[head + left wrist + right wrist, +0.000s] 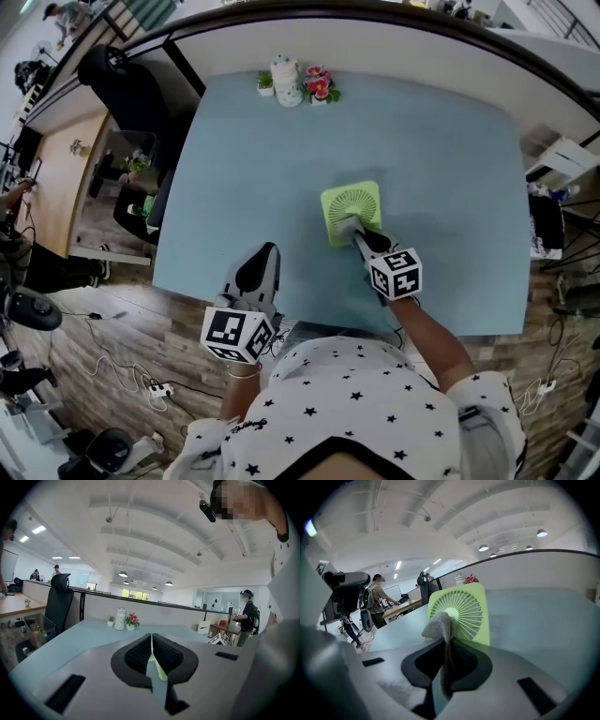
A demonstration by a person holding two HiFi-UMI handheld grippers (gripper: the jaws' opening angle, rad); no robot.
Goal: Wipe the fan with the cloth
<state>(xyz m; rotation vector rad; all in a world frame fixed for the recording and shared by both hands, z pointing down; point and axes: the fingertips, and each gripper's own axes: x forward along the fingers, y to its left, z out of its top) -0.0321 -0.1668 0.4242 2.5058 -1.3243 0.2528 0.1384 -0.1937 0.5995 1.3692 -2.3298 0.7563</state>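
A lime-green square fan (352,211) lies flat on the pale blue table (262,169), grille up. My right gripper (360,239) is shut on a grey cloth (345,226), which rests on the fan's near edge. In the right gripper view the cloth (442,629) bulges out of the closed jaws against the fan (465,611) and its white grille. My left gripper (258,272) hovers over the table's near edge, left of the fan, jaws shut with nothing between them (151,660).
A white ceramic jar (286,81) with a small green plant (265,82) and pink flowers (319,84) stands at the table's far edge. A black office chair (117,80) is off the far left corner. Desks and people show in the background.
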